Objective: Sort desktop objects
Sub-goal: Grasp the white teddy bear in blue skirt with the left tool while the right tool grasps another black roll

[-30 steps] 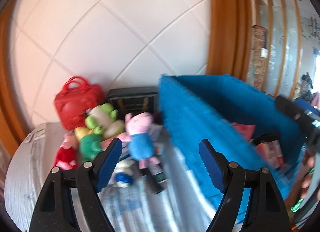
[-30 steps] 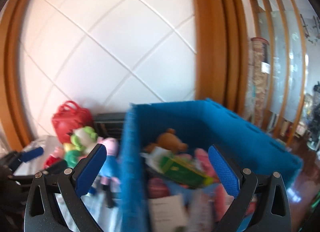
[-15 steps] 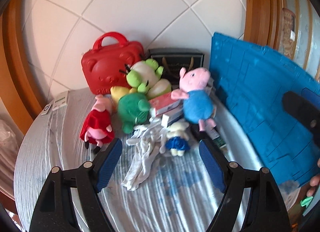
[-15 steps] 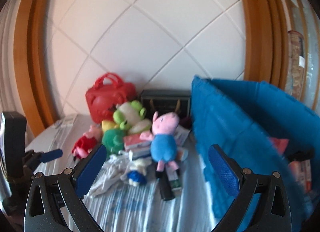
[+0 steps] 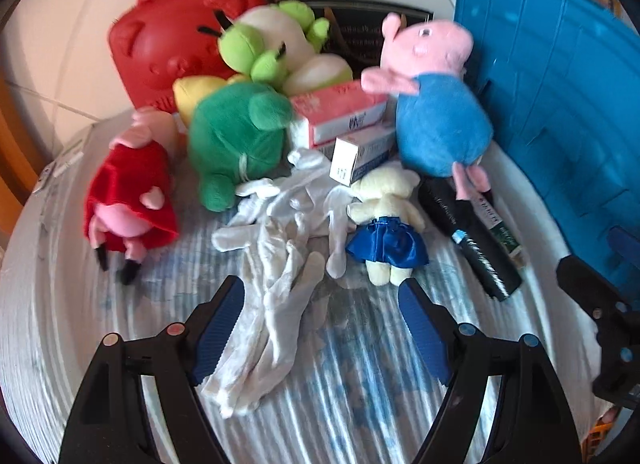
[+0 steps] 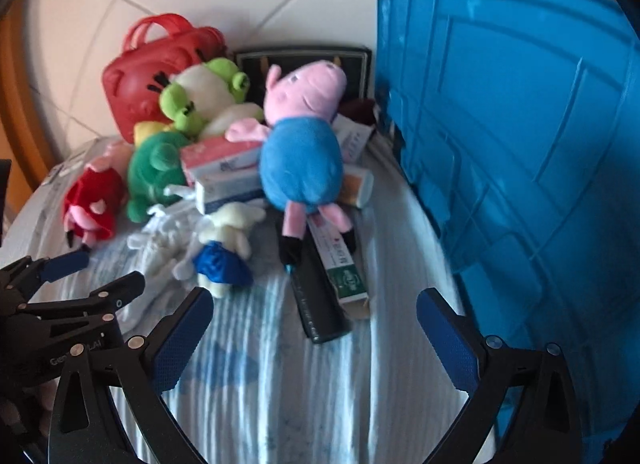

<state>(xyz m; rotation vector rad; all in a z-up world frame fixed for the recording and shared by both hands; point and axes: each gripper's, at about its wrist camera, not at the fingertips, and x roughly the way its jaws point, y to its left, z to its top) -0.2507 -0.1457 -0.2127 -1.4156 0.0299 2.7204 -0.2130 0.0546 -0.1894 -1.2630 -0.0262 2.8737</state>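
Looking down from the left wrist, the left tool [image 5: 320, 324] hangs over the striped white-and-blue cloth of the table [image 5: 360, 404], its blue pads apart and nothing between them, the crumpled white fabric gloves [image 5: 276, 256] lying just under its left pad. Beyond them sits a small cream plush doll in a shiny blue skirt [image 5: 386, 224], a pink pig plush in a red dress [image 5: 128, 196] off to the left, a dark green plush frog [image 5: 236, 136], a light green and white plush frog [image 5: 276, 44], a red plastic handbag-shaped case [image 5: 172, 36] at the back, two stacked pink-and-white cardboard boxes [image 5: 348, 120], and a pink pig plush in a blue shirt [image 5: 436, 104] leaning beside the tall blue plastic crate [image 5: 560, 84]. A black tube and a slim green-ended box [image 5: 476, 240] lie by the crate. From the right wrist, the right tool [image 6: 312, 328] is likewise spread wide and empty above the cloth, with the black tube's end just ahead and the crate wall close on its right.
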